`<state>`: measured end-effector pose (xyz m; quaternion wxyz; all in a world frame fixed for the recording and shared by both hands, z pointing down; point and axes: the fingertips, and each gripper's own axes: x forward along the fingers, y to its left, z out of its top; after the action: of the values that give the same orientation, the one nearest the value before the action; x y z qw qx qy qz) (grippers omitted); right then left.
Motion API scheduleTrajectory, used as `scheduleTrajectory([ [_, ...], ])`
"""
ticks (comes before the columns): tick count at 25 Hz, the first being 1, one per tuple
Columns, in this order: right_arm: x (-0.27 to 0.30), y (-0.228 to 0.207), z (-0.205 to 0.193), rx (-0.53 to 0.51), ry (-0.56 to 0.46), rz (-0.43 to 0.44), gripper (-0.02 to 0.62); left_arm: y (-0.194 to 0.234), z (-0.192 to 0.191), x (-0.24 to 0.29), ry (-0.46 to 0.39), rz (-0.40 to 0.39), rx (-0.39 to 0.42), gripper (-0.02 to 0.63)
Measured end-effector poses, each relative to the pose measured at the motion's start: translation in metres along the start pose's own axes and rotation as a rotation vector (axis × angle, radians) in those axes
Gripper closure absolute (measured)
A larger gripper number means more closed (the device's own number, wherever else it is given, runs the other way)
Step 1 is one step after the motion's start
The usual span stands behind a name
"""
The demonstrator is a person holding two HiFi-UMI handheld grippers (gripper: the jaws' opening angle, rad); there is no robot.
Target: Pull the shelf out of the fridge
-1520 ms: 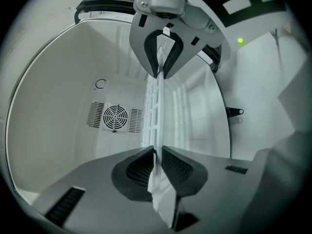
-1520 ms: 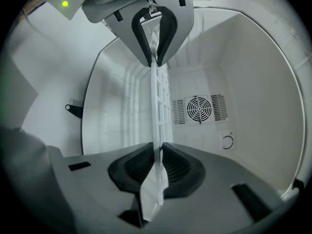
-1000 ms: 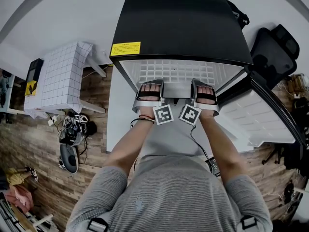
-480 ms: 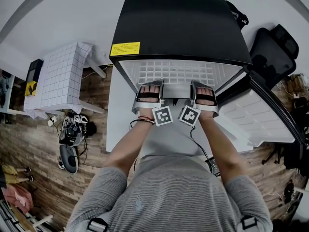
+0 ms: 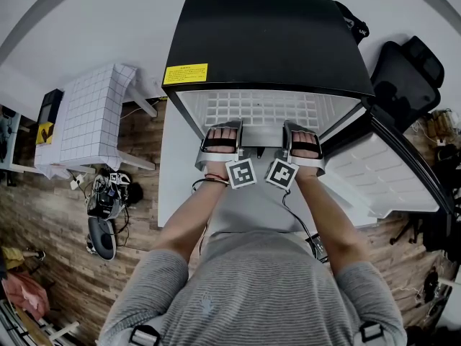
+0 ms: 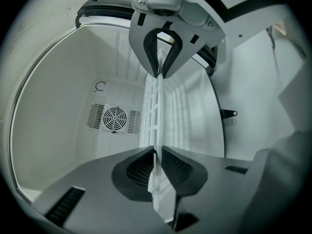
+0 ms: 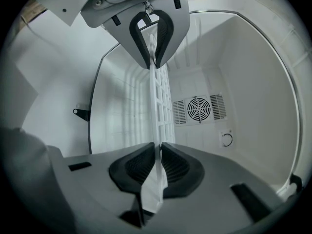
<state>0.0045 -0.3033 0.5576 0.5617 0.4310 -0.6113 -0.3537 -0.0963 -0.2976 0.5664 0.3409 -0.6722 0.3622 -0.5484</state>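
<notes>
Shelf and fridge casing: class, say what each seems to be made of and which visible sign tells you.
The shelf looks like white moulded plastic, possibly coated wire: a matte, even grid of square openings with a thin flat edge. The fridge casing looks like black painted sheet metal, perhaps plastic: smooth, flat, softly glossy, with crisp edges.

The wooden floor [image 5: 43,207] carries everything in the head view. At 12 o'clock on it stands the black-topped fridge [image 5: 266,34], its door swung open toward 3 o'clock. At 10 o'clock stands a tabletop [image 5: 90,114] draped in a white checked cloth. A tangle of cables [image 5: 108,189] lies on the planks at 8 o'clock, and an office chair [image 5: 403,74] stands at 2 o'clock. Inside the fridge, the white grid shelf [image 5: 266,109] spans the cabinet from wall to wall.
</notes>
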Motion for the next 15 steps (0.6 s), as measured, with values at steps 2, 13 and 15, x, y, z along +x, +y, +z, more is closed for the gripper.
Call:
scheduleTrajectory([
  [2,-0.0013,0.0012,0.0004,0.000,-0.002,0.004,0.549,0.0008,-0.0009,0.0000,0.002,0.006,0.003,0.552],
  [13,-0.0015,-0.0004,-0.0069,-0.087,-0.006,-0.061,0.549,0.0057,-0.0076,-0.0044,0.007,0.034,-0.021,0.552],
  [15,-0.0014,0.0010,-0.0027,-0.070,-0.027,-0.040,0.547,0.0022,-0.0076,-0.0025,0.005,0.024,0.008,0.552],
])
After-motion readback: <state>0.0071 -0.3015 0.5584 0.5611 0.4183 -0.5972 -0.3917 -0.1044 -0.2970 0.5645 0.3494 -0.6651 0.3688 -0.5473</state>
